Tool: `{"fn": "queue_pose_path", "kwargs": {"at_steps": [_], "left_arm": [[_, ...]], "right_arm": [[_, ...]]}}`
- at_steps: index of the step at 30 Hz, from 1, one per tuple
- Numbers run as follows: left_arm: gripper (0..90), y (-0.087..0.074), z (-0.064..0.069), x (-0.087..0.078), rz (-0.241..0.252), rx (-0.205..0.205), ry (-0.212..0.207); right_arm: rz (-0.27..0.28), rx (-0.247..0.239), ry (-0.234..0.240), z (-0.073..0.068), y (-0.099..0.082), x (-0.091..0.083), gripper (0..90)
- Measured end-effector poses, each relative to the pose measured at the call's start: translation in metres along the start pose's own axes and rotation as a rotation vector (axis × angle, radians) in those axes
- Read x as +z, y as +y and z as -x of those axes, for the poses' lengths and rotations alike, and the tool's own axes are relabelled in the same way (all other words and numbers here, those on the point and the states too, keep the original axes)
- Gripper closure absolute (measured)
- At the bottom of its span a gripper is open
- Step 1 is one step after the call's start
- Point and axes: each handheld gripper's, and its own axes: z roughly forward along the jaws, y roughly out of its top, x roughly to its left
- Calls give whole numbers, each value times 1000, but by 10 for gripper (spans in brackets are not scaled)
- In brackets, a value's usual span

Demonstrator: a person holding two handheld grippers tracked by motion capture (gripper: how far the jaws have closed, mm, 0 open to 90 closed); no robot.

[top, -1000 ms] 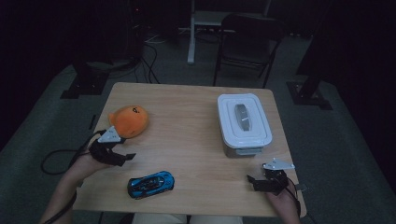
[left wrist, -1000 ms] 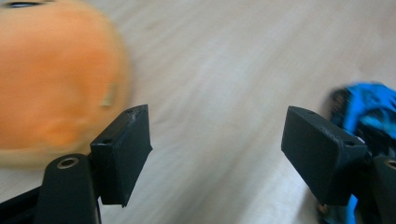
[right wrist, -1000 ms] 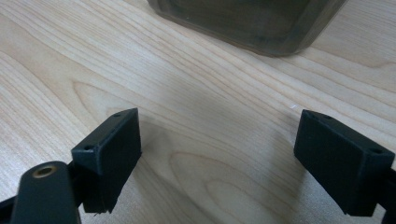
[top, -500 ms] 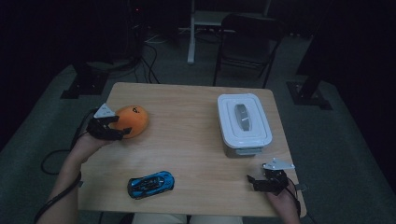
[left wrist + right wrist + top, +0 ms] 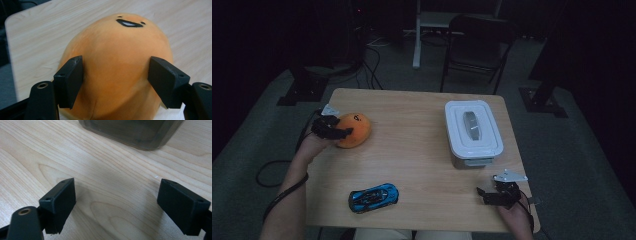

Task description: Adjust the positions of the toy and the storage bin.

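Observation:
An orange plush toy (image 5: 356, 131) with a small smiling face lies near the table's left edge. My left gripper (image 5: 343, 130) reaches it from the left, and its jaws have just been closing with the plush between them. In the left gripper view both pads (image 5: 71, 82) press into the sides of the plush (image 5: 117, 50), so my left gripper (image 5: 115, 63) is shut on it. My right gripper (image 5: 482, 195) rests low at the table's front right corner. It stands open with bare wood between its fingers (image 5: 117, 185).
A white lidded container (image 5: 473, 131) stands at the right of the wooden table (image 5: 412, 150); its dark wall (image 5: 132, 131) is just ahead of my right gripper. A blue toy car (image 5: 373, 196) lies near the front edge. A chair and stands are behind the table.
My left hand has moved from the table's front left up to the plush, and its jaws now grip the toy. The right gripper has stayed put.

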Motion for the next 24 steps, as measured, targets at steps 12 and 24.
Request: {"fn": "queue_pose_path", "kwargs": {"at_steps": [12,24], "left_arm": [[343,-4,-1,17,-94,-44,-16],[708,-12,23,-18,2,-86,4]], "right_arm": [[0,0,-1,0,0,0,150],[0,0,-1,0,0,0,150]]}}
